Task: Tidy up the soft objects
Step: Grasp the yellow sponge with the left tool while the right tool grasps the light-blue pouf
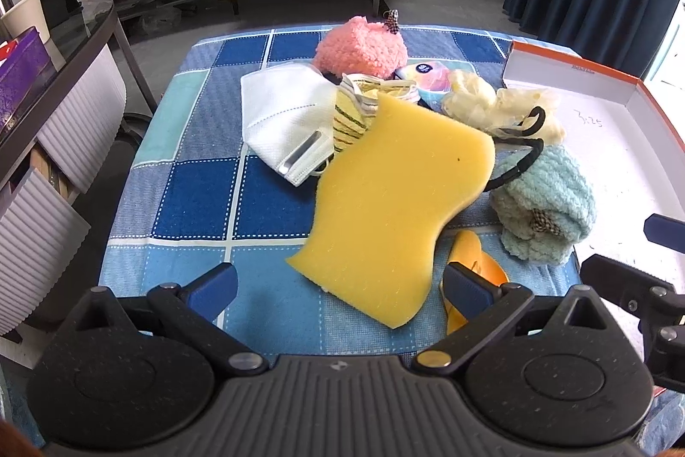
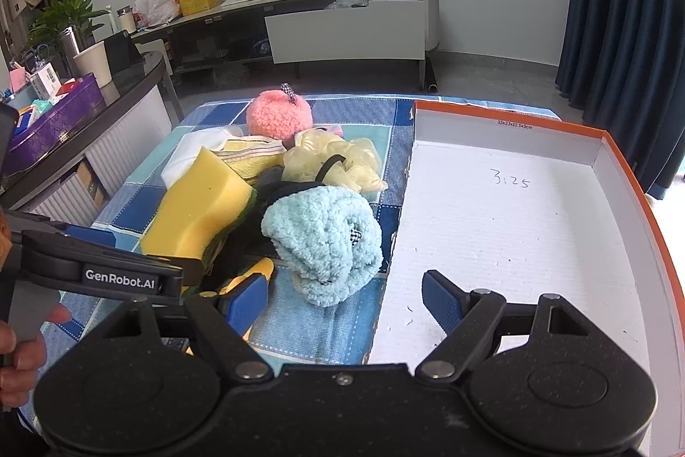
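A pile of soft things lies on the blue checked cloth (image 1: 192,200): a yellow sponge (image 1: 394,208), a white face mask (image 1: 287,118), a pink fluffy ball (image 1: 359,46), a striped yellow cloth (image 1: 351,114), a pale yellow scrunchie (image 1: 483,101), a light blue fluffy piece (image 1: 552,208) and a black hair band (image 1: 526,153). My left gripper (image 1: 340,288) is open, its fingers on either side of the sponge's near end. My right gripper (image 2: 344,298) is open and empty, just in front of the light blue fluffy piece (image 2: 325,238), at the edge of the white box (image 2: 513,225).
The orange-rimmed white box (image 1: 599,123) lies empty at the right of the cloth. An orange-yellow object (image 1: 471,260) lies partly under the sponge. A dark counter (image 2: 85,114) with clutter stands to the left, a TV cabinet (image 2: 342,28) behind, blue curtains (image 2: 620,7) at the right.
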The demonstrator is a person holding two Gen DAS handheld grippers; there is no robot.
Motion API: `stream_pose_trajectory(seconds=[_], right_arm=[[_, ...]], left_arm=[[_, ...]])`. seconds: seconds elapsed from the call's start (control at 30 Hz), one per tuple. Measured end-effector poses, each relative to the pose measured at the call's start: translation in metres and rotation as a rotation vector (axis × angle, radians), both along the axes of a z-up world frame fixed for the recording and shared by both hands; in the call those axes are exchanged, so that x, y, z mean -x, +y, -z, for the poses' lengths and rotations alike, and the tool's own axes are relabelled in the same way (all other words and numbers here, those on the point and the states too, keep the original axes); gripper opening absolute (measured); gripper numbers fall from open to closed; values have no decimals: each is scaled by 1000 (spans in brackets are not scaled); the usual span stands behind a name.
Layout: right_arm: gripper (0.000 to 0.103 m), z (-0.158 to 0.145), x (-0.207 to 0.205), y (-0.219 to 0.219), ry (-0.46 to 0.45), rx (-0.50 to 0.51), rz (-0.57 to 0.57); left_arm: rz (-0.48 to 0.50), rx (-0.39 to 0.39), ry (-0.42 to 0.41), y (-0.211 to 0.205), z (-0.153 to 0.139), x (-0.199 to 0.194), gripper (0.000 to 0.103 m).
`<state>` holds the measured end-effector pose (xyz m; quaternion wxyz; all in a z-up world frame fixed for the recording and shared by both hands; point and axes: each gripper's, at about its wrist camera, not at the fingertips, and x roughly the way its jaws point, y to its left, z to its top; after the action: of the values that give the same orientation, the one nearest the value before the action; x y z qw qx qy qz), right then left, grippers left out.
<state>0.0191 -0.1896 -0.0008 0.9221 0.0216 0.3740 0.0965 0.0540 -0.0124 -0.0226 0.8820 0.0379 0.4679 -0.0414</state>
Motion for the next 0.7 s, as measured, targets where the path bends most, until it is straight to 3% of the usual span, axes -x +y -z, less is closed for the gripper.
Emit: stream_pose_trajectory(seconds=[0.57,0.7], right_arm=[[93,10,-34,3,43,-16,-21],[93,14,-49,8,86,-20,-51]], left_arm=[[27,13,10,-4,15,-26,103],[30,75,19,0,19,-31,79]])
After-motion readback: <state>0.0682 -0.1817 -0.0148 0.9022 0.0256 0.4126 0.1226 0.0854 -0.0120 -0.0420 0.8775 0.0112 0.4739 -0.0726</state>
